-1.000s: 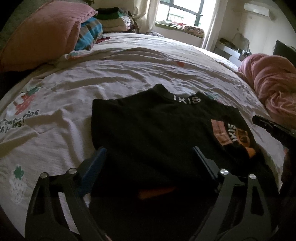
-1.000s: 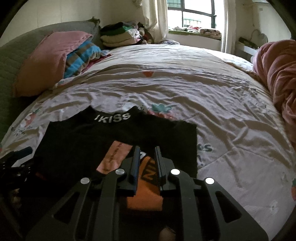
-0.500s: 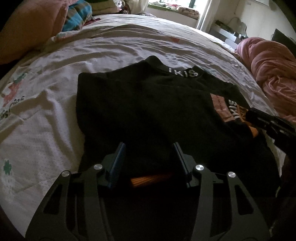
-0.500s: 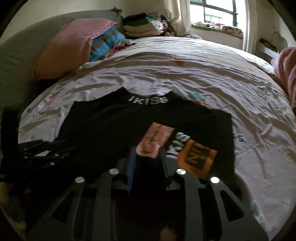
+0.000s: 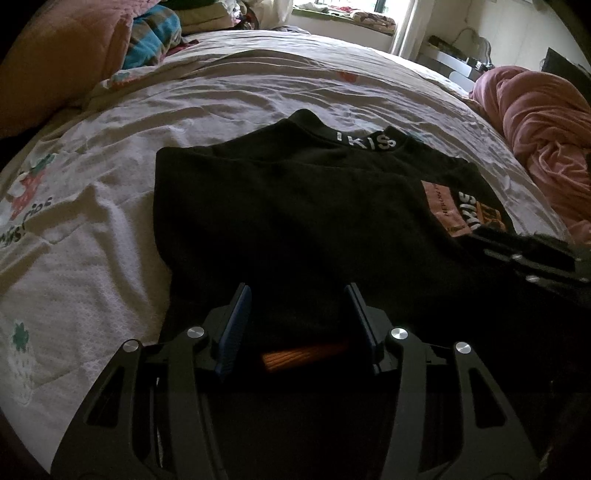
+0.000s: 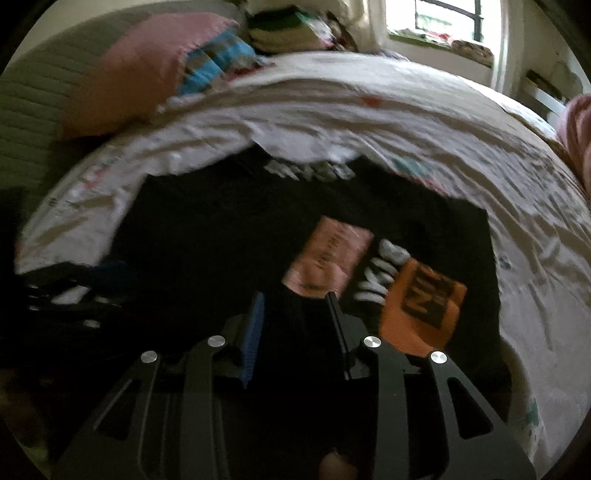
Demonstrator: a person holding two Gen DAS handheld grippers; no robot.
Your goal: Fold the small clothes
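Two tongs low over a black shirt [image 5: 280, 206] spread flat on the bed [image 5: 229, 96], left tongs [image 5: 297, 295] parted, right tongs [image 6: 295, 301] parted too, pink pillow [image 6: 147, 62] behind.

You face a bed [image 5: 258, 99] under a wrinkled, fruit-printed white sheet. A pink pillow [image 6: 147, 66] lies at its left, a pink blanket [image 5: 535, 122] bunched at its right. Daylight enters through the far window [image 6: 443, 18].
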